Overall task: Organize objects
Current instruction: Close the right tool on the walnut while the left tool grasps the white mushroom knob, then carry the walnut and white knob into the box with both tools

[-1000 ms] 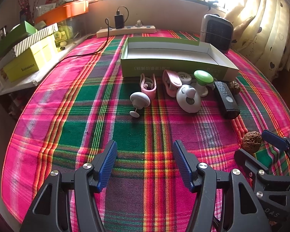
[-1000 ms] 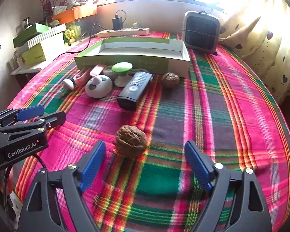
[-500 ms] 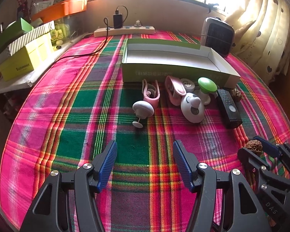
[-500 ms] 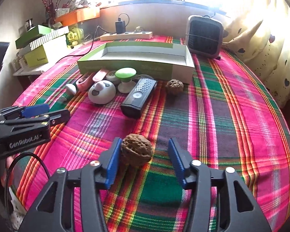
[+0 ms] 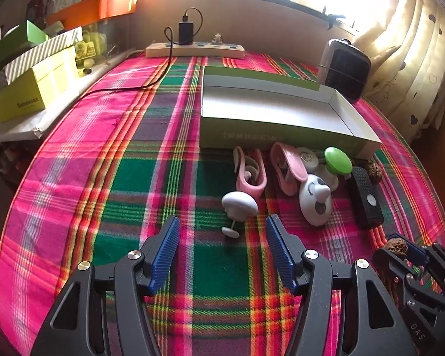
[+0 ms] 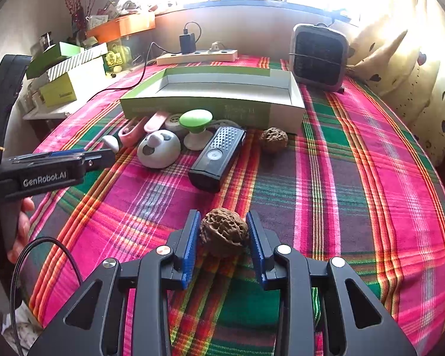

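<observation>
Hovering low over the plaid cloth (image 5: 127, 154), the left gripper (image 5: 222, 246) shows in the left wrist view with its blue pads spread wide and nothing between them; it seems parked there to stay clear while the other hand works, though a white mushroom-shaped knob (image 5: 239, 206) lies just ahead of its fingers, on the near side of the green box (image 5: 281, 136). The box, an open shallow tray with a white inside and nothing in it, is my landmark and, I judge, where the loose things are meant to go. Hard against its near wall sit a pink clip (image 5: 250, 172), a green-capped knob (image 5: 337, 160), a white round gadget (image 5: 315, 201) and a black remote (image 5: 365, 197), with a second walnut (image 5: 374, 172) at the box's right corner. In the right wrist view, the right gripper (image 6: 224, 234) is pinching the walnut (image 6: 224, 233), which is well in front of the box and nearer the camera than the remote (image 6: 218, 157); both pads bear on its flanks, across its width, a sensible hold for a round thing that would roll. Whether it has left the cloth I cannot tell. The walnut is brown, deeply wrinkled, hard-looking and roughly globe-shaped.
</observation>
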`<state>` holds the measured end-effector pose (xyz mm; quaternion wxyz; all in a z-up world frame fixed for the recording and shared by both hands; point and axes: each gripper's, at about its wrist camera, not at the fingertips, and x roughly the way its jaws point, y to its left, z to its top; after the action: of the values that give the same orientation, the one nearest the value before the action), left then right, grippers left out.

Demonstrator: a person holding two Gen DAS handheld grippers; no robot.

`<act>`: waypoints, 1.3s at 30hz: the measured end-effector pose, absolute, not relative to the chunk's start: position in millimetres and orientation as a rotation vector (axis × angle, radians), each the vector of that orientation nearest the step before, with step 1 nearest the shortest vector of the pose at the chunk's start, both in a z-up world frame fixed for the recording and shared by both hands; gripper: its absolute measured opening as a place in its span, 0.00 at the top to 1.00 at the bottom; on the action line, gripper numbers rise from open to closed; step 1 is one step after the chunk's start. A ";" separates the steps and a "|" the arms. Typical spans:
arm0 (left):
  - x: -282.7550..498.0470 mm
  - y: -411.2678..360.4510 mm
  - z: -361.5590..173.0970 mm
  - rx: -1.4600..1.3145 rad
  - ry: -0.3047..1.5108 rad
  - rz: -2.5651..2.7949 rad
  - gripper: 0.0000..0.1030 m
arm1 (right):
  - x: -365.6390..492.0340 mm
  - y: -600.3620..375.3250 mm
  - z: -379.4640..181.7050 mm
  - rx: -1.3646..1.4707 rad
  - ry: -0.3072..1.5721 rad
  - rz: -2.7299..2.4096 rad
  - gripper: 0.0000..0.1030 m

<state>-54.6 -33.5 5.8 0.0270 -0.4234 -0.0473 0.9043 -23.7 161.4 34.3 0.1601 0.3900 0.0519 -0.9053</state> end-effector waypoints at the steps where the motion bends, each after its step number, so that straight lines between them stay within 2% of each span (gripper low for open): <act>1: -56.5 -33.9 5.6 -1.307 -0.142 2.794 0.43 | -24.2 161.6 34.3 1.117 0.145 -2.585 0.68; 9: -62.7 -31.6 5.3 -1.291 -0.101 2.784 0.44 | -28.9 160.3 35.3 1.136 0.141 -2.576 0.68; 20: -64.8 -33.1 5.4 -1.288 -0.092 2.794 0.66 | -31.1 159.4 35.6 1.143 0.142 -2.574 0.68; 22: -64.5 -33.1 5.4 -1.288 -0.092 2.794 0.74 | -30.9 159.1 35.7 1.143 0.141 -2.573 0.68; 24: -64.4 -33.3 5.4 -1.289 -0.093 2.795 0.76 | -31.2 159.4 35.8 1.143 0.143 -2.574 0.68; 39: -63.3 -35.0 5.3 -1.300 -0.108 2.788 0.77 | -31.8 160.0 36.5 1.143 0.132 -2.570 0.68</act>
<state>-63.3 -35.0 5.3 0.0317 -0.4220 -0.0351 0.9053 -31.8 160.0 36.5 0.1620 0.4006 0.0464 -0.9006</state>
